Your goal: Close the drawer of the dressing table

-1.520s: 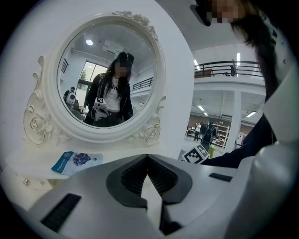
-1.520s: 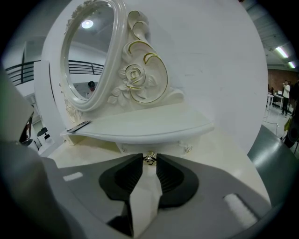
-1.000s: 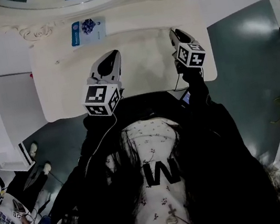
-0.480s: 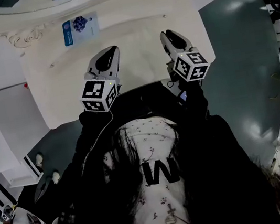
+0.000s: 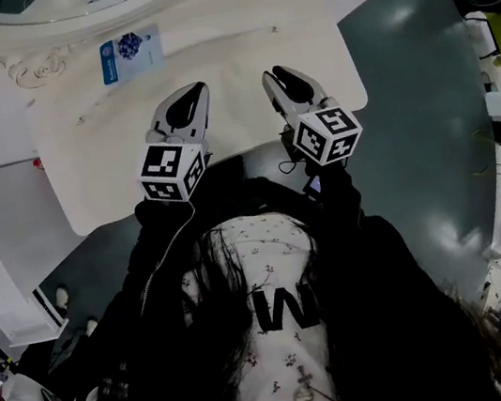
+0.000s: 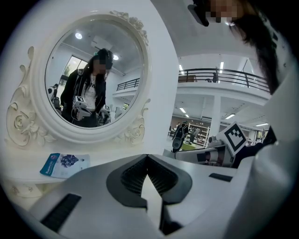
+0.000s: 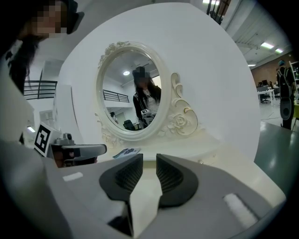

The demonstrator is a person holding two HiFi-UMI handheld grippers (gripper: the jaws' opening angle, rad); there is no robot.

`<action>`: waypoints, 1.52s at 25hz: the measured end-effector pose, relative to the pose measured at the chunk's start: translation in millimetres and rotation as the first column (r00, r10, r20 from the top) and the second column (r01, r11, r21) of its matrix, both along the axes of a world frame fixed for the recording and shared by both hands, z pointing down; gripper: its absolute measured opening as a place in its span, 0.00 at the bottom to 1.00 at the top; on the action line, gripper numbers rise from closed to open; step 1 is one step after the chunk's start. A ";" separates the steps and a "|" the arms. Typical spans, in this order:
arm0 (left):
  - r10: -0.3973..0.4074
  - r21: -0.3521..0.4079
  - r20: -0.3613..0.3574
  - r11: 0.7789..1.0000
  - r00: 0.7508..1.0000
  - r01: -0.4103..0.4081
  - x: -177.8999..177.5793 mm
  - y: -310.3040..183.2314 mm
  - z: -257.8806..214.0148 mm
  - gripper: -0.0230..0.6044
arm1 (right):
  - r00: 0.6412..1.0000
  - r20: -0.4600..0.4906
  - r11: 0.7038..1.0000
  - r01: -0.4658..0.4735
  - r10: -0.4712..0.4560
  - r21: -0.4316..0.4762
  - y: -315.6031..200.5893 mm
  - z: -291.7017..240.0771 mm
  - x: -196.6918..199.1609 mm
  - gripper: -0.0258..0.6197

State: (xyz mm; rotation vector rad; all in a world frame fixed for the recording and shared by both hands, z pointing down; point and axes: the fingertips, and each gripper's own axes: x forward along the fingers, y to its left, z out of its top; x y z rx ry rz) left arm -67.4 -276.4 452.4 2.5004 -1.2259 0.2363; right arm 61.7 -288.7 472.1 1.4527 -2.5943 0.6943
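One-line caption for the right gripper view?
Right gripper, jaws slightly apart and empty, faces the oval mirror on the white dressing table.

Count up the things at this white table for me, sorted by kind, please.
grippers: 2, the left gripper and the right gripper
dressing table: 1
mirror: 1
blue-and-white leaflet: 1
Total: 5

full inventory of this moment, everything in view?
dressing table: 1, cream-white, in front of the person
mirror: 1, oval, ornate white frame, at the table's back
leaflet: 1, blue and white, flat on the tabletop near the mirror
floor: grey-green, right of the table
drawer: not visible
left gripper: 1, grey, jaws shut, empty, over the table's front
right gripper: 1, grey, jaws slightly apart, empty, beside it
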 end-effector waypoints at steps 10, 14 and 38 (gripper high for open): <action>-0.069 0.026 -0.005 0.997 0.998 0.069 24.9 69.3 -9.8 0.04 | 0.991 0.029 0.990 0.132 -0.134 0.048 84.9 -16.4 -7.3 0.19; -0.092 0.034 -0.004 0.995 0.996 0.092 38.1 112.9 -13.3 0.04 | 0.987 0.028 0.986 0.155 -0.157 0.064 127.2 -22.3 2.7 0.19; -0.167 0.047 -0.043 0.984 0.985 0.169 32.2 250.5 -38.0 0.04 | 0.960 0.055 0.958 0.270 -0.276 0.099 255.9 -45.3 -30.1 0.15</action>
